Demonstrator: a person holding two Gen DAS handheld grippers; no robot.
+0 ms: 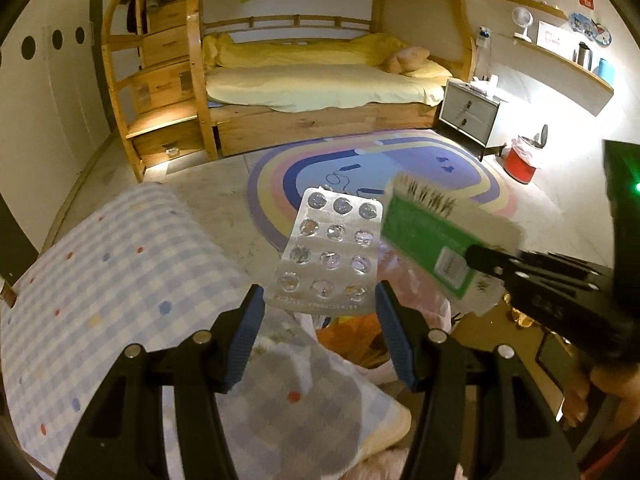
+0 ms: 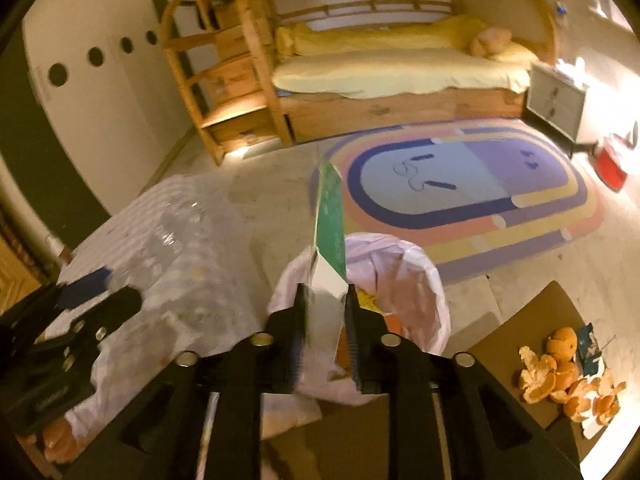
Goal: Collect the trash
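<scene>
My left tongs [image 1: 320,304] grip the blister pack [image 1: 330,252] by its lower edge at centre frame. My right tongs [image 2: 326,300] have the green carton [image 2: 330,216] between their pads, loosened enough that I cannot tell if it is still pinched. The lined bin [image 2: 400,264] sits just below centre. I should let each piece go only directly above the bin's mouth.

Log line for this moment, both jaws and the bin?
left gripper: holds blister pack | right gripper: green box between jaws, over bin | lined bin: part-filled
</scene>
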